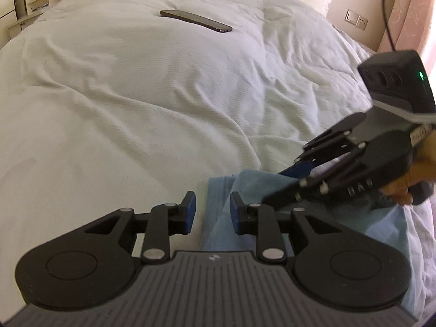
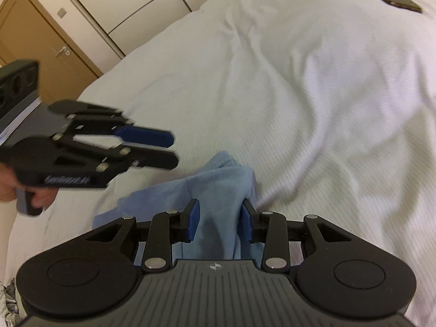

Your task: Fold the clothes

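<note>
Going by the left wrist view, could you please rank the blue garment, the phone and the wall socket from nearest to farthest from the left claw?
1. Blue garment: lies right between the open fingers of the left claw.
2. Phone: farther up the white duvet, near the middle.
3. Wall socket: on the wall beyond the bed, upper right.

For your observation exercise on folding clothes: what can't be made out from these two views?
- Blue garment: its type; bunched, near part hidden by the right gripper body.
- Same garment, left wrist view: partly covered by both grippers.
- Left gripper: motion-blurred in the right wrist view.
- Phone: cut by the right wrist view's top edge.
</note>
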`<state>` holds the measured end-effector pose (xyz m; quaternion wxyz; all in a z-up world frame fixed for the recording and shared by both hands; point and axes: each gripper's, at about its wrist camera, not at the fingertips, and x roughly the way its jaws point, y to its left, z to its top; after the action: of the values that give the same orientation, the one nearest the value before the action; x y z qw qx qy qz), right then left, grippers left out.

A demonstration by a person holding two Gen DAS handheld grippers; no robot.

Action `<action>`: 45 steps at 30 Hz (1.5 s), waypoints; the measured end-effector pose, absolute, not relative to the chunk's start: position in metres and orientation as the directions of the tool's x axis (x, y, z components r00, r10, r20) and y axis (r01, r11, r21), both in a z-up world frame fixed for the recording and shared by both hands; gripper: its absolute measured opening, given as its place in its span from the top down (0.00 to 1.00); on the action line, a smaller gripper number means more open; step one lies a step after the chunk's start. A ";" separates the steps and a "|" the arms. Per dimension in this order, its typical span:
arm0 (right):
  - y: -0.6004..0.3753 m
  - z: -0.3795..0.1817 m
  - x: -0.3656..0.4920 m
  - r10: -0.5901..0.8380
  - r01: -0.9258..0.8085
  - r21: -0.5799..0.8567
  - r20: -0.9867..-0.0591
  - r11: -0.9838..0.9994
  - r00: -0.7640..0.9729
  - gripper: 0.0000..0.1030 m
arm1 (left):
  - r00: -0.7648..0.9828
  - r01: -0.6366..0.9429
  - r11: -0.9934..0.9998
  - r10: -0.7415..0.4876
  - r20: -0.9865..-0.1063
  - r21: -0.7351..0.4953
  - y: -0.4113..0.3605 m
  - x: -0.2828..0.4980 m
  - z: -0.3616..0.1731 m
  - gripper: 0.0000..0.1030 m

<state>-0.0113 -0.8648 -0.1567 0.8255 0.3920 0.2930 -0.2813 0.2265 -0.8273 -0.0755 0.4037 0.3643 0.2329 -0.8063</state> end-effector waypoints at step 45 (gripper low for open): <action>-0.782 -0.122 -0.106 -0.242 0.745 0.526 -0.725 0.410 0.644 0.83 | -0.460 0.634 -0.773 -0.404 -0.790 0.026 -0.805 0.138 -0.090 0.75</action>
<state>-0.1061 -0.7823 -0.1216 0.7903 0.4446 0.2833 -0.3122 0.1379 -0.8046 -0.0901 0.3080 0.4185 0.1374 -0.8433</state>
